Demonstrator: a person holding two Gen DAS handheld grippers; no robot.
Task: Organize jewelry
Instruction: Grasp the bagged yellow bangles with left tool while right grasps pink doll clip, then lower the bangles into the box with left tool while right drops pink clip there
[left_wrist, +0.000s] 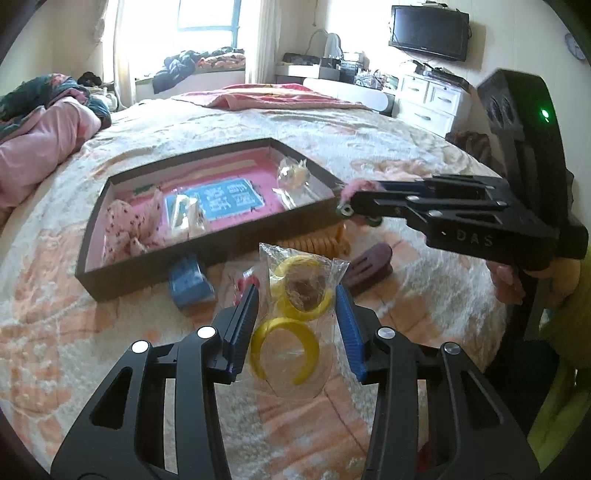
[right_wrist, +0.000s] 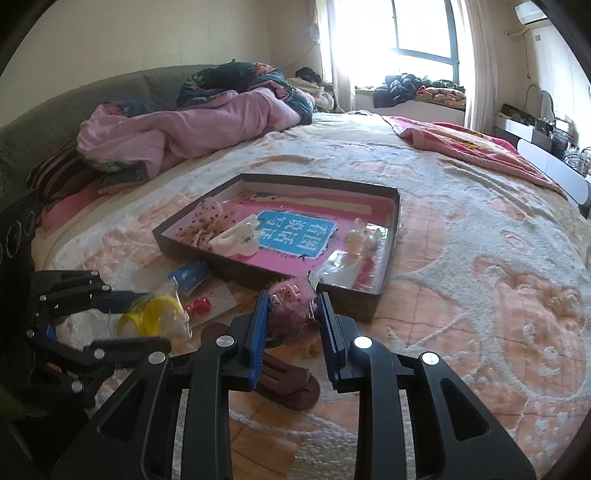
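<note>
Peach-and-cream fleece covers the bed (right_wrist: 461, 258), which fills most of both views; a rumpled pink quilt (right_wrist: 177, 133) is heaped at the upper left of the right wrist view. A shallow dark tray (right_wrist: 384, 295) with a pink floor sits at mid-frame on the blanket. Inside it lie a spotted pink fabric piece (right_wrist: 207, 218), a white item in clear wrap (right_wrist: 240, 240) and a pale bagged trinket (right_wrist: 364, 236), around a blue printed label (right_wrist: 291, 238).

The left tool (left_wrist: 297, 306) fills the lower centre of its own view, jaws spread wide to either side of a clear bag of yellow bangles (left_wrist: 295, 295) lying on the blanket; its pads stand beside the bag without pressing it. The right tool (right_wrist: 291, 310), at lower centre of its view, has its jaws closed in on a fluffy pink hair ornament (right_wrist: 291, 299), held just in front of the tray's near corner.

Smaller things lie on the blanket along the tray's near wall: a blue packet (left_wrist: 190, 280), a brown hair clip (left_wrist: 369, 266) toward the right, an orange comb-like piece (left_wrist: 317, 242) against the wall, and a small red bit (right_wrist: 197, 306) beside the bangles.
</note>
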